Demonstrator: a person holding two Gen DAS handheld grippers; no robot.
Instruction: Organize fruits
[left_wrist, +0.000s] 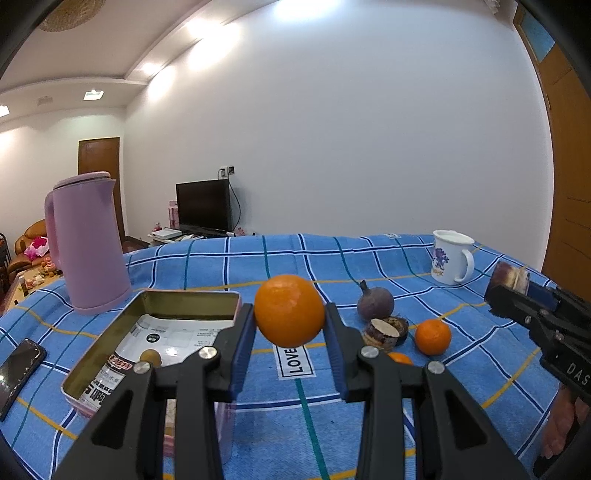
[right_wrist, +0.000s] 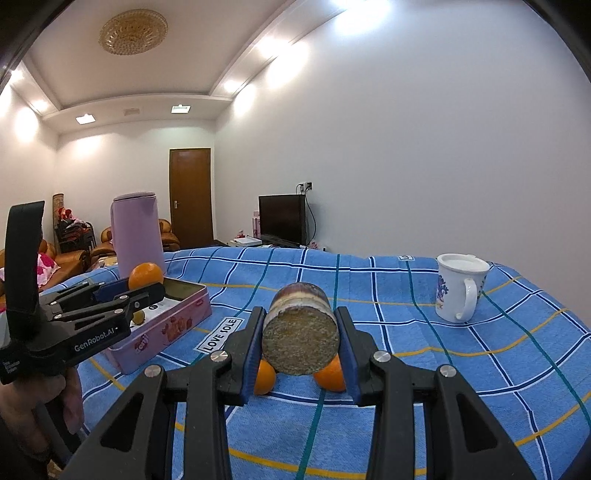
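My left gripper (left_wrist: 289, 314) is shut on a large orange (left_wrist: 290, 310), lifted off the cloth just right of the open pink tin (left_wrist: 110, 354). A small yellowish fruit (left_wrist: 150, 357) lies in the tin. My right gripper (right_wrist: 301, 317) is shut on a short cut chunk with purple-brown rind and a fibrous face (right_wrist: 301, 332), held above two small oranges (right_wrist: 264, 376) (right_wrist: 330, 374). The right wrist view shows the left gripper (right_wrist: 147, 291) with its orange (right_wrist: 145, 275) by the tin (right_wrist: 166, 332). On the cloth lie a purple round fruit (left_wrist: 375, 303), another cut chunk (left_wrist: 386, 330) and a small orange (left_wrist: 433, 336).
A blue checked cloth (left_wrist: 369, 266) covers the table. A pink kettle (left_wrist: 86, 243) stands behind the tin at the back left. A white mug (left_wrist: 452, 256) stands at the back right. A dark phone (left_wrist: 18, 369) lies at the left edge. The right gripper (left_wrist: 509, 291) reaches in from the right.
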